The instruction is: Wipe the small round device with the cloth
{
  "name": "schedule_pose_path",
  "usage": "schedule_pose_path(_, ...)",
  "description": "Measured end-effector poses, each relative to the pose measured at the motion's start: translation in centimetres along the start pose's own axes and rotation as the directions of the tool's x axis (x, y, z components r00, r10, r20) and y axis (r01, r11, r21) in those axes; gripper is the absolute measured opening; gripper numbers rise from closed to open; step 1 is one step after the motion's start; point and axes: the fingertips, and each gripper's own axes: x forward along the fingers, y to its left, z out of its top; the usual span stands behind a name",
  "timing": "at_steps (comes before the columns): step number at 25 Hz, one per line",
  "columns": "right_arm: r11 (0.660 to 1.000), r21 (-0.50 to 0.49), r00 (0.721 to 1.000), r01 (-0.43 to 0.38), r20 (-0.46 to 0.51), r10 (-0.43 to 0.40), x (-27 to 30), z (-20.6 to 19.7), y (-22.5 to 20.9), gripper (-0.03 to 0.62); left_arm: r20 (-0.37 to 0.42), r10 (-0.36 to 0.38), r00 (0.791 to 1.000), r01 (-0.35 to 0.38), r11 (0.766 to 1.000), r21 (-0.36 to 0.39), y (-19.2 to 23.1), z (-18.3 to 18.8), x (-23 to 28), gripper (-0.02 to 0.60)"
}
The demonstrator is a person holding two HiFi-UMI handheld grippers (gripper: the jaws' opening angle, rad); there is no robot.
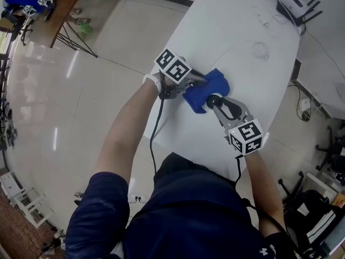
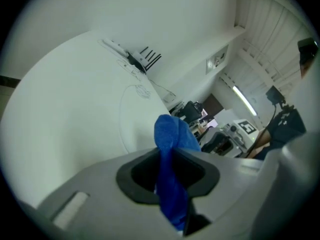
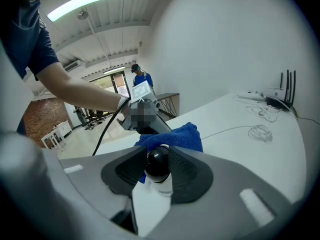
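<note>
Spanning most of the head view, the white table [image 1: 237, 31] has the blue cloth [image 1: 211, 86] bunched over its near edge. The left gripper [image 2: 169, 173] is clamped on a fold of that cloth. The right gripper [image 1: 217, 103] pinches the small round device [image 3: 158, 163], black-domed on a white body, just beside the cloth.

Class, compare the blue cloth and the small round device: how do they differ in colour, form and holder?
Colour: the blue cloth is solid blue; the small round device has a black dome on a white body.
Form: the cloth is soft and bunched; the device is rigid and rounded.
Holder: the left gripper pinches the cloth; the right gripper clamps the device.
Shared: both are gripped, close together over the white table.
</note>
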Motion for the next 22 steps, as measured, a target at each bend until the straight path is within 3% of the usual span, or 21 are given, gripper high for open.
schedule_pose_path(3,1.0,-0.001,1.0,-0.001,-0.003,0.001,0.0,0.1,0.0,0.141,0.026,0.087,0.996,-0.089,0.994,0.066,0.6,0.3,-0.3,0.155)
schedule_pose_path(5,1.0,0.002,1.0,-0.001,-0.003,0.001,0.0,0.1,0.0,0.14,0.041,0.174,0.984,-0.178,0.973,0.15,0.8,0.6,-0.7,0.218)
schedule_pose_path(7,1.0,0.006,1.0,0.002,-0.001,-0.002,0.0,0.1,0.0,0.14,0.063,0.213,0.975,-0.221,0.956,0.195,0.4,1.0,-1.1,0.229)
schedule_pose_path(8,1.0,0.009,1.0,0.003,0.0,-0.003,0.0,0.1,0.0,0.14,0.075,0.204,0.976,-0.215,0.958,0.193,0.1,1.1,-1.2,0.19)
schedule_pose_path(9,1.0,0.012,1.0,0.005,0.0,-0.005,0.0,0.1,-0.1,0.14,0.084,0.179,0.98,-0.191,0.965,0.177,-0.1,1.1,-1.1,0.117)
schedule_pose_path(10,1.0,0.015,1.0,0.006,0.0,-0.006,0.0,0.1,-0.1,0.138,0.091,0.153,0.984,-0.166,0.974,0.155,0.0,0.9,-1.0,0.095)
schedule_pose_path(13,1.0,0.025,1.0,0.005,-0.001,-0.005,0.1,0.1,-0.2,0.135,0.078,0.147,0.986,-0.154,0.983,0.102,1.1,-0.4,-0.4,0.132)
schedule_pose_path(15,1.0,0.029,1.0,0.005,0.001,-0.005,0.2,0.2,-0.4,0.132,0.074,0.141,0.987,-0.143,0.99,0.018,2.1,-1.0,0.0,0.118)
schedule_pose_path(17,0.999,0.035,1.0,0.005,0.001,-0.005,0.1,0.2,-0.4,0.132,0.14,0.096,0.985,-0.078,0.988,-0.13,3.0,-0.9,0.0,0.094)
schedule_pose_path(19,0.999,0.042,1.0,0.004,-0.001,-0.004,0.1,0.2,-0.3,0.132,0.243,0.088,0.966,-0.029,0.971,-0.236,3.9,-0.4,-1.1,0.094)
schedule_pose_path(21,0.999,0.042,1.0,0.002,-0.004,-0.002,0.1,0.2,-0.3,0.132,0.309,0.093,0.947,-0.012,0.967,-0.254,4.0,-0.2,-2.2,0.123)
schedule_pose_path(22,0.999,0.042,1.0,0.001,-0.005,-0.001,0.1,0.3,-0.3,0.132,0.318,0.092,0.944,-0.016,0.973,-0.232,3.7,-0.1,-2.6,0.17)
